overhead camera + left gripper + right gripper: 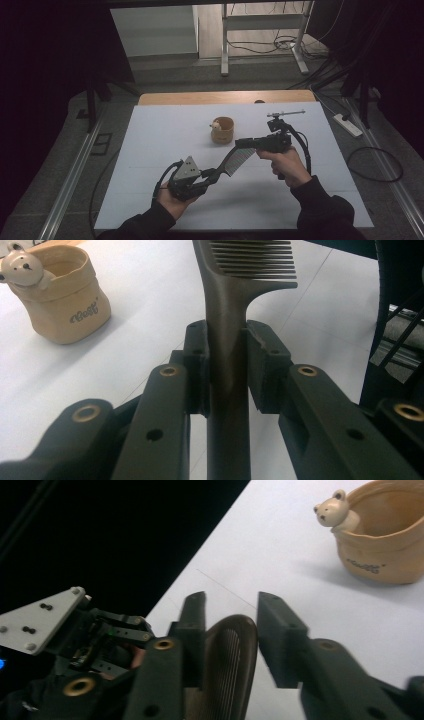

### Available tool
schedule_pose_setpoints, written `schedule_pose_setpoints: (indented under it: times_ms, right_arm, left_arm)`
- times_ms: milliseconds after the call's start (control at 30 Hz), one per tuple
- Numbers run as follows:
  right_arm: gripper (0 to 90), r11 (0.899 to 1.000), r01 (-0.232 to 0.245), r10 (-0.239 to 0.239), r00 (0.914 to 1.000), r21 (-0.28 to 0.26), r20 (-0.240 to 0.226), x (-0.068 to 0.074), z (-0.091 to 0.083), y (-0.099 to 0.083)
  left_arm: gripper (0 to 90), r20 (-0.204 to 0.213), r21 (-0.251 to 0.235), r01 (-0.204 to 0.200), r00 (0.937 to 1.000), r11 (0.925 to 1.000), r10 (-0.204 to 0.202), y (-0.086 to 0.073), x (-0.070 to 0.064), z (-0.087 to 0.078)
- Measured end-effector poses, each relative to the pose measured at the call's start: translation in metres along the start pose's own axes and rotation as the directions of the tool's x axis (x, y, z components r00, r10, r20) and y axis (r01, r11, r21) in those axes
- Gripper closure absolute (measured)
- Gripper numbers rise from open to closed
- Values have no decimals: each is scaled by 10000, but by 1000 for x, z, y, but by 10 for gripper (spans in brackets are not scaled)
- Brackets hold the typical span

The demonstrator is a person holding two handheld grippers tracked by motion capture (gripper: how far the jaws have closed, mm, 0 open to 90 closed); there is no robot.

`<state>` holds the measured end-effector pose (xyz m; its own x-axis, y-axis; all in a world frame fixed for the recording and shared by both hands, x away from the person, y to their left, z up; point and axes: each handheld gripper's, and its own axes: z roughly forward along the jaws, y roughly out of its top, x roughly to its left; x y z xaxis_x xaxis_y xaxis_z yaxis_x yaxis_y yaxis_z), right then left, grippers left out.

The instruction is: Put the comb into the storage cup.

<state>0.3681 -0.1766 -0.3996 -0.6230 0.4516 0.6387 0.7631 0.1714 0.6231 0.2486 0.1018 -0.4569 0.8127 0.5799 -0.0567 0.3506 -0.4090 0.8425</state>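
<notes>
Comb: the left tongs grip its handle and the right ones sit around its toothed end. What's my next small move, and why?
Probably close the right tongs on the comb. Its toothed end lies between their jaws with a gap showing on one side, so they look open, while the left tongs are clamped on the handle. Release the left only once the right grip holds; the cup stands just beyond.

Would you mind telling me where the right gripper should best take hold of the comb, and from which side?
Probably the toothed head's far end: the left gripper already clamps the comb by its handle. The right gripper straddles that end from beyond, so its jaws would close on the flat faces.
</notes>
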Motion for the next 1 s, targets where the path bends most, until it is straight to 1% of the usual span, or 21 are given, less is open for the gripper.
schedule_pose_setpoints:
  times_ms: [100,133,200,233,367,500,633,700,767,900,967,1000]
  right_arm:
    - [780,9999,-126,125,9998,-37,-177,-1,0,-1]
    - [790,9998,-189,187,9996,-73,-209,-1,0,-1]
    - [814,9982,-586,582,9970,-78,-519,-3,0,-1]
    - [820,9973,-732,726,9956,-77,-596,-4,0,-1]
    - [838,9941,-1087,1083,9910,-14,-787,-5,2,-2]
    - [842,9945,-1050,1049,9919,30,-719,-1,2,-2]
    - [842,9944,-1058,1049,9915,-80,-776,0,2,-2]
    - [842,9949,-1002,991,9925,-112,-723,0,1,-2]
    - [842,9955,-939,927,9933,-141,-685,0,0,-2]
    - [842,9958,-876,858,9944,-277,-625,1,-2,-2]
    - [842,9970,-692,666,9955,-358,-680,1,-3,-2]
    - [842,9969,-655,625,9957,-428,-679,2,-3,-2]
  left_arm:
    - [722,-1,-49,-45,10000,10000,45,0,0,0]
    - [722,-14,-40,-72,10000,10000,72,0,0,0]
    - [721,-149,28,-223,9996,9997,224,-1,-1,1]
    - [721,-205,82,-273,9994,9996,275,-1,-1,2]
    - [720,-281,234,-371,9989,9990,378,-3,-1,5]
    - [714,-225,287,-302,9993,9991,309,-3,1,7]
    - [693,-252,193,-121,9996,9997,126,-3,2,6]
    - [636,-288,180,-3,9996,9998,8,-3,3,4]
    - [603,-227,169,134,9997,9998,-130,-3,5,3]
    - [493,-126,280,329,9994,9991,-325,-3,7,2]
    - [426,-197,347,391,9991,9986,-385,-4,7,2]
    - [402,-144,396,454,9989,9982,-449,-4,8,1]
